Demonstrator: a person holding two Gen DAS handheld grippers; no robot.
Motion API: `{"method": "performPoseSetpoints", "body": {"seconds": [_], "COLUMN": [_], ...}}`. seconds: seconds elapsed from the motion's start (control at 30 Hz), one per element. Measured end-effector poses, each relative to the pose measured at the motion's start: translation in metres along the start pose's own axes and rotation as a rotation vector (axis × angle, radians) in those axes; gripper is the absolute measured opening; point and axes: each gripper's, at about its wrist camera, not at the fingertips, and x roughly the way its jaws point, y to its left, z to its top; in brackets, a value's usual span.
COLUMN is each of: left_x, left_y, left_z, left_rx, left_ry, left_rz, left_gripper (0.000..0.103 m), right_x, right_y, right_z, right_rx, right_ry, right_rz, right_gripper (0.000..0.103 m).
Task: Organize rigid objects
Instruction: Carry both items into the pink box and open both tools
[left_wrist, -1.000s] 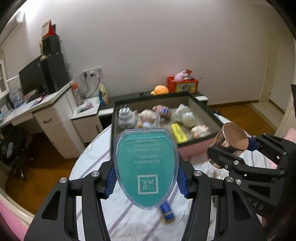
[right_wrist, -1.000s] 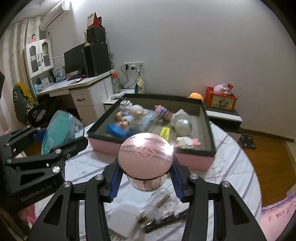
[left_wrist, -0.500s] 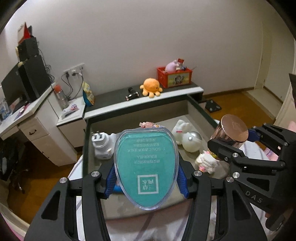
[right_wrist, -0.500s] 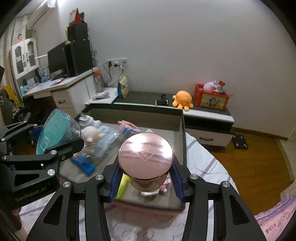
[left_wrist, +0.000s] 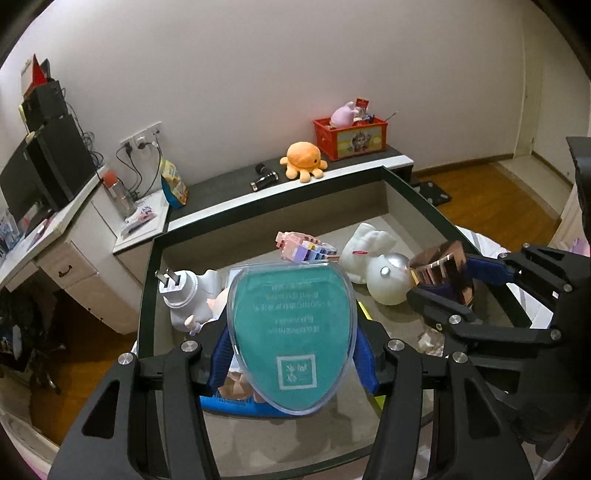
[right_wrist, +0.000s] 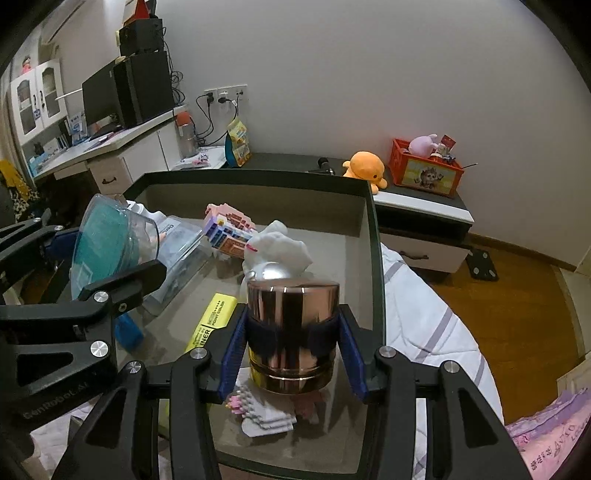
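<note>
Now both grippers hang over the tray (right_wrist: 371, 236): the left gripper (left_wrist: 291, 360) has just eased its jaws wider, yet its pads look to pinch the teal case (left_wrist: 291, 332), while the right gripper (right_wrist: 291, 347) clamps the copper jar (right_wrist: 291, 332). Best lower each onto bare floor, clear of the yellow marker (right_wrist: 212, 321) and toys, before letting go. The jar stands upright, lid up; the case's long axis runs along the fingers, broad end away.

Each black gripper (left_wrist: 291, 354) has 2 blue pads (right_wrist: 232, 354), silver screws and white lettering.
</note>
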Motion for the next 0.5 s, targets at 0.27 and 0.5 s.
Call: {"method": "performPoseSetpoints", "body": {"seconds": [0.27, 0.5], "left_x": [-0.054, -0.128], "left_y": [0.019, 0.025], "left_z": [-0.007, -0.029], "left_rx": [-0.076, -0.098], "left_ry": [-0.116, -0.210], "left_rz": [0.066, 0.116], "left_gripper": [0.101, 0.103], "right_x": [-0.036, -0.099], "right_y": [-0.007, 0.012], "right_z": [0.001, -0.006], "right_rx": [0.040, 0.036], "right_ry": [-0.069, -0.165], "right_rz": [-0.016, 0.027], "right_gripper": [0.081, 0.082]}}
